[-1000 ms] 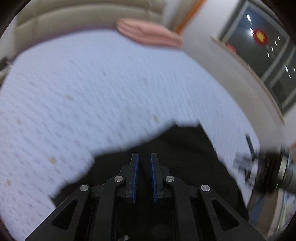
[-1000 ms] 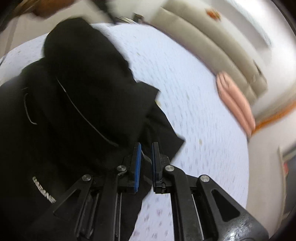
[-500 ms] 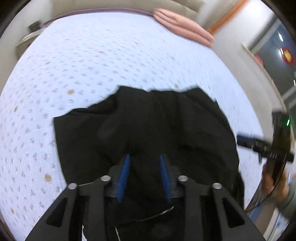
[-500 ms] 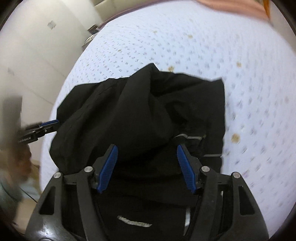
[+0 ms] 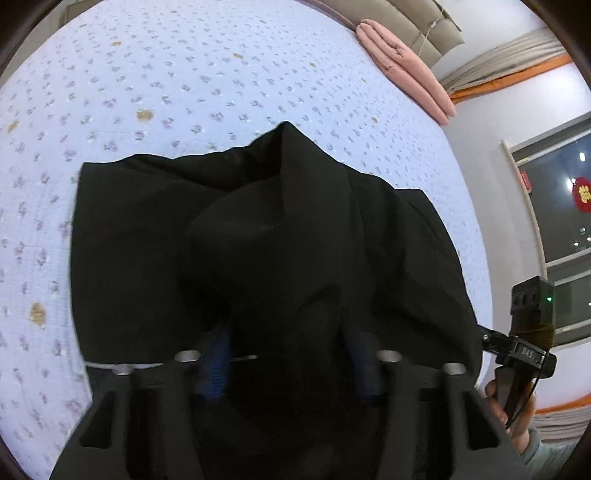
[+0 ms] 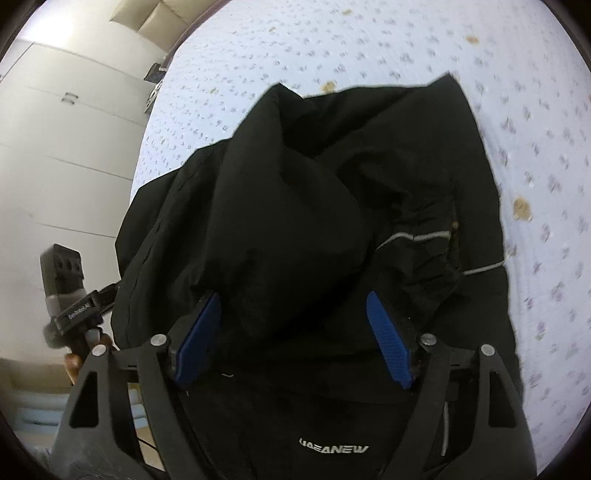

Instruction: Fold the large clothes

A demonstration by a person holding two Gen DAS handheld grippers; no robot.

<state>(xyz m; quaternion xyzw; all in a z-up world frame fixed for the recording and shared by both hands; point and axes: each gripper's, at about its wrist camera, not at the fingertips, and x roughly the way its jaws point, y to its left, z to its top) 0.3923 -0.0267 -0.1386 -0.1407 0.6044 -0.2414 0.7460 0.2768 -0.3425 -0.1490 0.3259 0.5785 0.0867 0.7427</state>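
though hidden leftward, jacket point(image 6: 295, 206) logo point(image 6: 333, 449) rightward

1. Bed sheet point(image 5: 221, 74), pale blue with a small floral print, spreads ahead of both sets of jaws.
2. Folded pink quilt point(image 5: 406, 66) far ahead-right of left jaws, against beige headboard point(image 5: 413, 22).
3. Dark window point(image 5: 561, 221) right of them.
4. White wardrobe point(image 6: 66, 147) left of right jaws.

Bare bedsheet point(image 5: 184, 74) lies open beyond the heaped black jacket point(image 5: 277, 240); pink quilt point(image 5: 402, 66) lines the far edge
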